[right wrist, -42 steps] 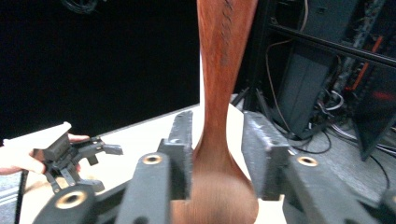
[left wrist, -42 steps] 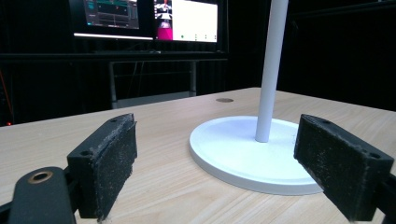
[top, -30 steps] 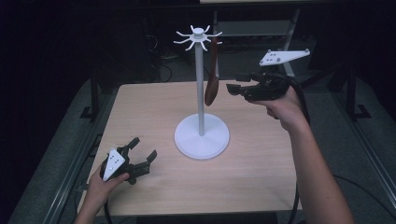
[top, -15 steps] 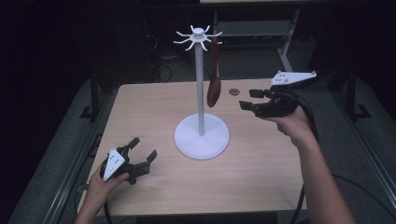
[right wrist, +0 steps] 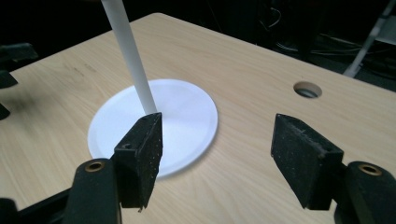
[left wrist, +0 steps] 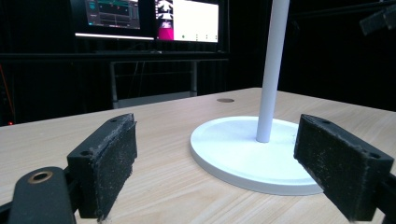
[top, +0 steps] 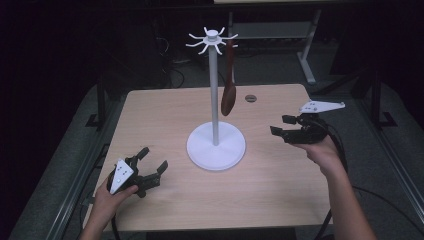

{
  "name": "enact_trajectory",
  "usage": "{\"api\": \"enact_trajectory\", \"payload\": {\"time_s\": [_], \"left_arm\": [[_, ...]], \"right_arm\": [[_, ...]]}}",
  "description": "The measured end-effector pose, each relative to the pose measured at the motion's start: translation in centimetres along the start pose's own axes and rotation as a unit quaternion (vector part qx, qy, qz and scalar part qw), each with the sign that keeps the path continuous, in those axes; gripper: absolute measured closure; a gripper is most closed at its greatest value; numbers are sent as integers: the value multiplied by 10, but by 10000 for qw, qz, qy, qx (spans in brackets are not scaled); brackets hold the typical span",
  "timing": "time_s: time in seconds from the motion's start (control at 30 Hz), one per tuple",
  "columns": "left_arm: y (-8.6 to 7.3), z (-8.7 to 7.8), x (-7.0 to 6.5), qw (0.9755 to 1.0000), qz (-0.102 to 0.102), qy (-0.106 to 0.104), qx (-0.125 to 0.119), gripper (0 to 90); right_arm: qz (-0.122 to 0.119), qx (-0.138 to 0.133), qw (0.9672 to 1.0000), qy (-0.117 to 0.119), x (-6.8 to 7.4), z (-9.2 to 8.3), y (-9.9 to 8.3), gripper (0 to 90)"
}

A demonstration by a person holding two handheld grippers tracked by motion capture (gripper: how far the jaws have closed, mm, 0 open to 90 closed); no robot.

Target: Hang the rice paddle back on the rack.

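right hand-held gripper [top: 284, 126]: empty, jaws just opening, near right table [top: 280, 200] edge | left hand-held gripper [top: 150, 167]: released | risk: bump stand [top: 216, 146], spoon [top: 229, 95] falls off

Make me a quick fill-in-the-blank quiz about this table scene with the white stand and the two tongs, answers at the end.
1. The brown spoon hangs from a hook at the top of the white ____.
2. The stand's pole rises from a round ____ base.
3. The left tongs hold ____ between their pads.
4. The jaws of the right tongs stand ____, with nothing between them.

Answers: stand; white; nothing; open
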State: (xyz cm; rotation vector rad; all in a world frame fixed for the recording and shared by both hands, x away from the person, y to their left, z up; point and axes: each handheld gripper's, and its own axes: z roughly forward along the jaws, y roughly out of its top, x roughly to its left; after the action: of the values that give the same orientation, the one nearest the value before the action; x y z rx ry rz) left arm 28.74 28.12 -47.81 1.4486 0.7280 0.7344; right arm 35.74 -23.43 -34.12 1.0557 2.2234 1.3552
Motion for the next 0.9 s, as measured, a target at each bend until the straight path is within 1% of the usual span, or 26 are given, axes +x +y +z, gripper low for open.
{"api": "enact_trajectory", "payload": {"time_s": [0.1, 0.27, 0.33, 0.4, 0.5, 0.67, 0.83, 0.9], "left_arm": [[0, 0, 0, 10000, -3, 5, 1, 127], [0, 0, 0, 10000, -3, 10, 2, 127], [0, 0, 0, 10000, -2, 11, 2, 127], [0, 0, -1, 10000, -32, 17, -2, 127], [0, 0, 0, 10000, -10, 15, 2, 127], [0, 0, 0, 10000, -5, 9, 2, 127], [0, 0, 0, 10000, -2, 9, 3, 127], [0, 0, 0, 10000, -3, 9, 0, 127]], "right_arm": [[78, 16, 10000, -36, -4, -1, -14, 330], [188, 97, 9998, -55, -7, -3, -34, 329], [212, 105, 9997, -97, -8, -3, -41, 328], [250, 145, 9995, -104, -9, -4, -49, 326], [240, 267, 9992, -169, -9, -3, -59, 323], [310, 317, 9987, -236, -9, -4, -76, 323], [317, 297, 9988, -236, -9, -4, -91, 314], [334, 294, 9986, -281, -9, -5, -96, 313]]}}
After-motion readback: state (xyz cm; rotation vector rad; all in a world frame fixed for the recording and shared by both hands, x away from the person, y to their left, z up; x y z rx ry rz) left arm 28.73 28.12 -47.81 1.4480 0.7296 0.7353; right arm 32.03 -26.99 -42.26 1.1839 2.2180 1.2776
